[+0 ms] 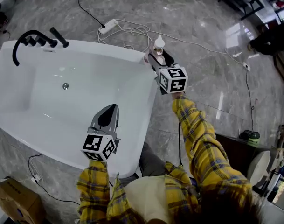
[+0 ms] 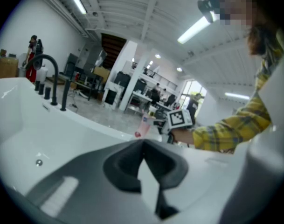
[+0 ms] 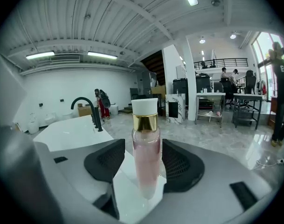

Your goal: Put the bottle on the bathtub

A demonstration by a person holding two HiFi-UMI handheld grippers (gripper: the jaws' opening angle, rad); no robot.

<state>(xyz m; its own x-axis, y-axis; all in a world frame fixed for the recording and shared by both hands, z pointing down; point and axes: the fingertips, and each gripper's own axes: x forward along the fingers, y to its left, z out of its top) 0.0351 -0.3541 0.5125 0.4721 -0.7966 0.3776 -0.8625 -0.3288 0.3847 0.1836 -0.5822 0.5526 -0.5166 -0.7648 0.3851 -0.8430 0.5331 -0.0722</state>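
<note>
A clear bottle (image 1: 158,44) of pink liquid, with a gold band and white cap, stands upright on the right-hand rim of the white bathtub (image 1: 86,48). My right gripper (image 1: 156,57) is open around the bottle (image 3: 146,157); a thin gap shows on each side between it and the pads. The left gripper (image 1: 112,107) hovers over the tub's near side, shut and empty, and its jaws meet at the tips (image 2: 142,146). From the left gripper view the bottle (image 2: 142,126) appears small beside the right gripper's marker cube (image 2: 179,119).
A black faucet (image 1: 32,38) stands on the tub's far left corner. A power strip (image 1: 109,26) with white cables lies on the marble floor behind the tub. A cardboard box (image 1: 13,199) sits at lower left, and dark furniture (image 1: 235,148) at right.
</note>
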